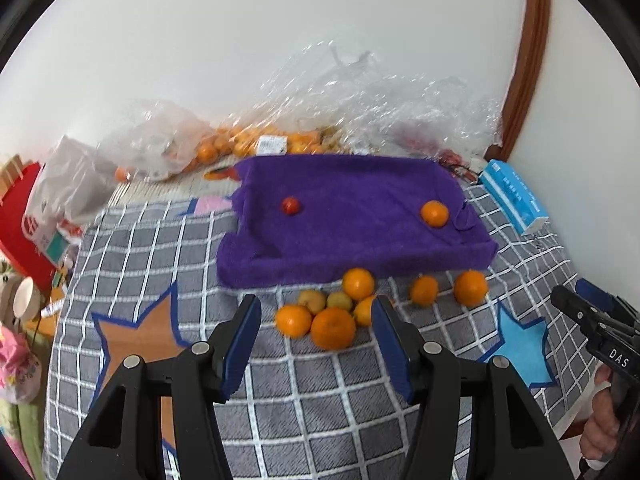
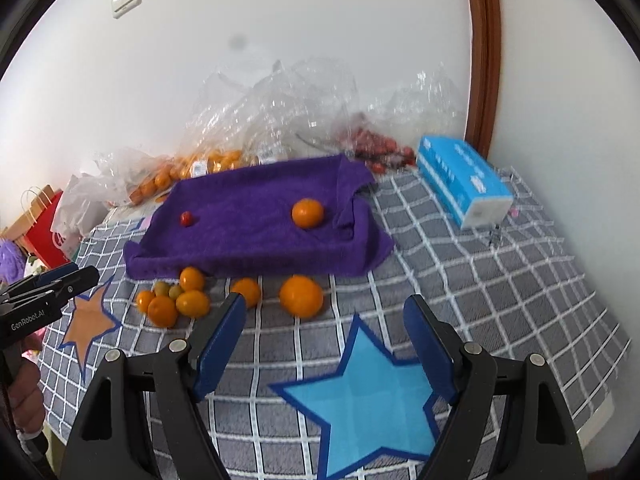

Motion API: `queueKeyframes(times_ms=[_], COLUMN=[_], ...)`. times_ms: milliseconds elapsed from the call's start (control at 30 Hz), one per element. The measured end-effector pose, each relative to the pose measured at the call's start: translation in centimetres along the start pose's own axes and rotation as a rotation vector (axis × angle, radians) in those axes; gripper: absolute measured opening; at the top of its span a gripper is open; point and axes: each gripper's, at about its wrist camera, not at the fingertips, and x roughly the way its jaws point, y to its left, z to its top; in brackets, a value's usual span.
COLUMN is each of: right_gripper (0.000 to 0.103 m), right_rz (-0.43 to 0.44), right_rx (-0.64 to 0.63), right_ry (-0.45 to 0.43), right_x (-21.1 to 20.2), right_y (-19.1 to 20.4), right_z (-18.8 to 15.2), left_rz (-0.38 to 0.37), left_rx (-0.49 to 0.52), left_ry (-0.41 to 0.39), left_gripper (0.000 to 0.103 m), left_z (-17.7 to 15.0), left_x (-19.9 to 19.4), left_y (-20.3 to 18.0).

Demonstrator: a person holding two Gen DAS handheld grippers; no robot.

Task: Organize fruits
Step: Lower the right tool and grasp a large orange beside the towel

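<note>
A purple towel (image 1: 360, 224) lies on the grey checked bedcover, holding one orange (image 1: 434, 213) at its right and a small red tomato (image 1: 290, 205) at its left. In front of it sits a cluster of oranges (image 1: 333, 328) with two small yellow-green fruits (image 1: 312, 300); two more oranges (image 1: 470, 288) lie to the right. My left gripper (image 1: 316, 316) is open and empty just before the cluster. My right gripper (image 2: 325, 318) hangs open and empty above the blue star (image 2: 360, 400), short of a large orange (image 2: 301, 295). The towel (image 2: 256, 220) shows there too.
Clear plastic bags of oranges (image 1: 256, 140) and red fruit (image 2: 380, 148) lie along the white wall behind the towel. A blue tissue pack (image 2: 464, 180) lies at the right. A red paper bag (image 1: 20, 216) and clutter crowd the left edge of the bed.
</note>
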Motion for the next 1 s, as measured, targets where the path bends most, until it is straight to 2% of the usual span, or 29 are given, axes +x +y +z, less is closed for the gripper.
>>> queueKeyframes(times_ms=[133, 367, 767, 833, 867, 900, 1000], right_gripper=[0.079, 0.065, 0.064, 0.058, 0.048, 0.043, 0.043], right_rz=[0.008, 0.029, 0.054, 0.060, 0.062, 0.058, 0.047], right_rx=[-0.005, -0.027, -0.083, -0.096, -0.103, -0.111, -0.142], right_ry=[0.026, 0.063, 0.105, 0.121, 0.137, 0.148, 0.140], right_x=[1.4, 4.9, 12.2, 13.0, 13.4, 13.6, 13.2], right_y=[-0.1, 0.7, 2.2, 2.6, 2.7, 2.9, 3.4], right_z=[-1.4, -1.6, 0.5, 0.5, 0.5, 0.4, 0.1], left_rz=[0.004, 0.003, -0.052, -0.067, -0.073, -0.076, -0.081], left_rx=[-0.024, -0.052, -0.069, -0.078, -0.081, -0.084, -0.085], left_ry=[0.024, 0.082, 0.153, 0.158, 0.158, 0.155, 0.140], left_gripper=[0.055, 0.055, 0.055, 0.055, 0.055, 0.055, 0.055], left_z=[-1.1, -1.9, -2.3, -2.3, -2.2, -2.2, -2.0], left_x=[0.8, 3.3, 7.5, 7.8, 7.8, 7.9, 8.0], left_y=[0.9, 2.1, 3.8, 4.1, 4.2, 4.3, 4.3])
